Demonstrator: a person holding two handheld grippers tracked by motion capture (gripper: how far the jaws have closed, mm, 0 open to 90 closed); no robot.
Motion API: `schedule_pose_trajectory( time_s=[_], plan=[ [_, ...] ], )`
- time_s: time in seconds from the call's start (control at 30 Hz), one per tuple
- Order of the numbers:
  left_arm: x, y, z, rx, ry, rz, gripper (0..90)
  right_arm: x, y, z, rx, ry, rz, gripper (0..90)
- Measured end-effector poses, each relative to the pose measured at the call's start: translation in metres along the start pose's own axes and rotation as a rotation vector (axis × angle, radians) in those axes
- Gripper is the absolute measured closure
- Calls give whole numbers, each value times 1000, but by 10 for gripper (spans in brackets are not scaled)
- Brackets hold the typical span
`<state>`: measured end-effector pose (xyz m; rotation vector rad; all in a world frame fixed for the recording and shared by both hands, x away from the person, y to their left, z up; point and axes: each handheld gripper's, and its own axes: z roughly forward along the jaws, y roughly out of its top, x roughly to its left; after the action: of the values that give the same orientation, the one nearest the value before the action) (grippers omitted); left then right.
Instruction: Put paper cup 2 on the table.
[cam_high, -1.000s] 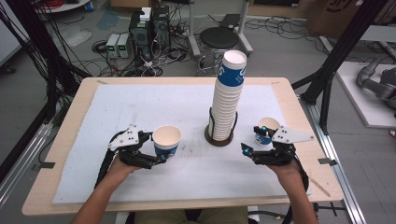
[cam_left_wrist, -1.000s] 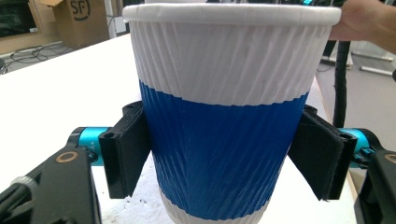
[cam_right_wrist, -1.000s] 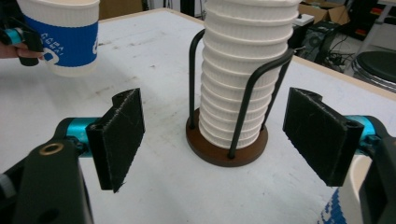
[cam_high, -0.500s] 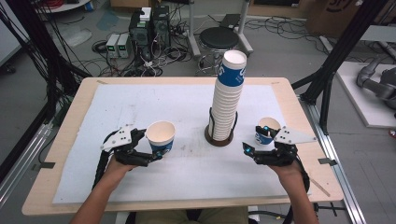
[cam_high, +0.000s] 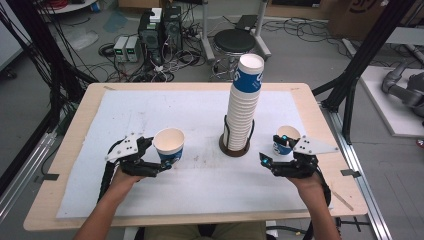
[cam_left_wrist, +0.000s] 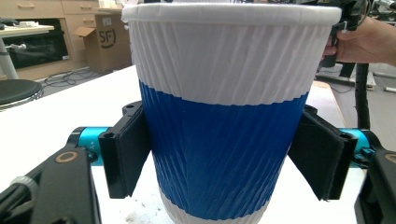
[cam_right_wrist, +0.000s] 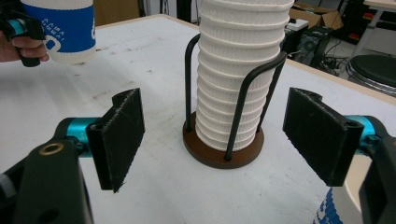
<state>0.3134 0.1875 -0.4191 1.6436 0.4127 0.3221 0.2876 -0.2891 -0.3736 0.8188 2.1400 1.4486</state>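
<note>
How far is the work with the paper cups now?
Done: one cup stands alone on the table beside the right gripper, whose jaws are open. In hand: the left gripper clamps a second cup. Left: the tall cup stack remains in its holder.

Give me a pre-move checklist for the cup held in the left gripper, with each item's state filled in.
1. Left gripper pads press both sides of the cup: ok.
2. Cup upright: ok.
3. Cup contents: none seen from above, ok.
4. Right gripper open, nothing between its pads, facing the cup stack: ok.
5. Stack seated in its wire holder: ok.
6. Second loose cup stands beside the right gripper; touching it or not: cannot tell.
</note>
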Motion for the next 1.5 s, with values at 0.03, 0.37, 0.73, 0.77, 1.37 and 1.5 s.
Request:
schedule_pose_trajectory(
  time_s=[0.03, 0.37, 0.73, 0.77, 1.37, 1.5],
  plan=[
    [1, 0, -1, -4, 2, 1, 257, 0, 0, 0, -1, -1, -3, 212],
    [6, 0, -4, -23, 47, 3, 256, 2, -1, 0, -3, 7, -7, 212],
    [38, -3, -20, -44, 187, -26, 256, 3, -1, -1, -7, 13, -13, 212],
    [42, -4, -22, -41, 207, -21, 256, 3, -1, -1, -7, 13, -11, 212],
    [74, -18, -35, 56, 340, -85, 254, 3, -1, -1, -5, 14, -6, 212],
    [78, -24, -33, 91, 345, -105, 254, 3, -1, -2, -6, 13, -9, 212]
  ],
)
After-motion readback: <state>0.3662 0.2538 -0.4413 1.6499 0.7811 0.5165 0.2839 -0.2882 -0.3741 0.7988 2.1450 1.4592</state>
